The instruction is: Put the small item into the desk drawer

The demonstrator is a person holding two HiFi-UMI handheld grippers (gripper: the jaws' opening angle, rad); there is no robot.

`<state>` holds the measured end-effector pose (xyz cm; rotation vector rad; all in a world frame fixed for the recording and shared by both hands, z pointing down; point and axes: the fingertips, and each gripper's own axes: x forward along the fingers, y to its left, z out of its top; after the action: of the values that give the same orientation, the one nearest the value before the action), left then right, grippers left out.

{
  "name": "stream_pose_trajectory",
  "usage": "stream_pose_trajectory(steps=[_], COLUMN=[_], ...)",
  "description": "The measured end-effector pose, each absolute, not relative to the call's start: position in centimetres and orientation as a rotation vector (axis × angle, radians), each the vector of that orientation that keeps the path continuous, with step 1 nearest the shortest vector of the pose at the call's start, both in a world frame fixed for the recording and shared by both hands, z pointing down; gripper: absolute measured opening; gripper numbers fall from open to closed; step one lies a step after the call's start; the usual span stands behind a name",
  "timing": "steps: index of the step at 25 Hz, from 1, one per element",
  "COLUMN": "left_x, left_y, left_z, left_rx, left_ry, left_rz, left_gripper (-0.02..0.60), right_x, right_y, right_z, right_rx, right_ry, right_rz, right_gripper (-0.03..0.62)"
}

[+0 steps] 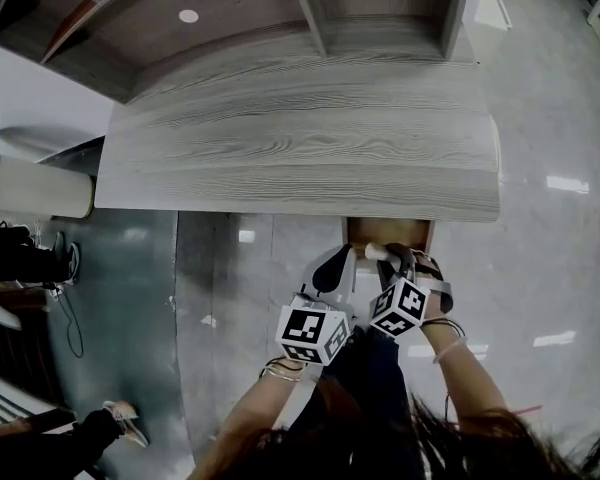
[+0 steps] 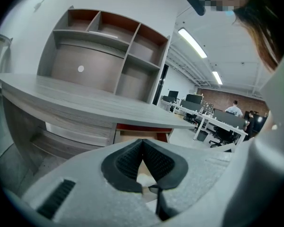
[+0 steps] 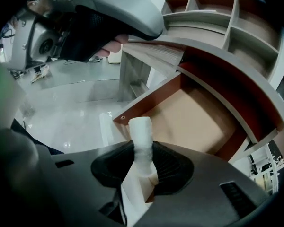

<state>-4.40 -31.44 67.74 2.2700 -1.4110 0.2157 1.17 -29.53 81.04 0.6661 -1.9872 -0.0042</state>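
The small item (image 3: pixel 140 129) is a white, rolled-looking piece, and my right gripper (image 3: pixel 143 148) is shut on it with its top end sticking out past the jaws. It hangs over the open desk drawer (image 3: pixel 199 112), which has red-brown walls and a bare tan bottom. From the head view, the drawer (image 1: pixel 358 231) juts out under the grey wooden desk top (image 1: pixel 300 148), the right gripper (image 1: pixel 395 259) holds the item (image 1: pixel 374 251) at its front edge, and my left gripper (image 1: pixel 340 260) is close beside it. The left gripper (image 2: pixel 143 144) has its pads together with nothing held, aimed toward the drawer (image 2: pixel 146 128).
A shelf unit (image 1: pixel 280 8) with open compartments stands at the back of the desk. Polished floor (image 1: pixel 540 268) surrounds the desk. Shoes and a cable (image 1: pixel 65 268) lie at the left. Office desks and chairs (image 2: pixel 217 122) stand far behind in the left gripper view.
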Motion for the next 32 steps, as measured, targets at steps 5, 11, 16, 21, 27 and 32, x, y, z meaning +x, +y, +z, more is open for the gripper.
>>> stream_pose_trajectory(steps=[5,11,16,21,27,32], left_x=[-4.7,-4.7,-5.0,-5.3,-5.3,-5.6], left_y=[-31.7,-31.9,-32.2,-32.4,-32.4,-32.3], left_z=[68.5,69.1,69.6,70.1,70.5,70.6], left_rx=[2.258,2.236,2.216,2.202,2.184,2.177], left_ry=[-1.415,-1.416,-1.425,-1.429,-1.434,-1.439], left_rz=[0.234,0.237,0.235,0.247,0.255,0.260], left_gripper=[0.012,0.012,0.012,0.012,0.012,0.012], right_x=[1.4,1.6,1.5,1.6,1.3,1.1], right_y=[-29.9,-30.3,-30.7,-30.7,-30.9,-30.9], right_z=[82.4,83.7,84.4,85.1,85.3,85.4], right_rx=[0.644,0.625,0.621,0.610,0.602,0.600], right_ry=[-1.933,-1.886,-1.876,-1.860,-1.847,-1.840], right_rz=[0.018,0.030,0.041,0.048,0.041,0.057], right_gripper=[0.118,0.120,0.120,0.121,0.124,0.130])
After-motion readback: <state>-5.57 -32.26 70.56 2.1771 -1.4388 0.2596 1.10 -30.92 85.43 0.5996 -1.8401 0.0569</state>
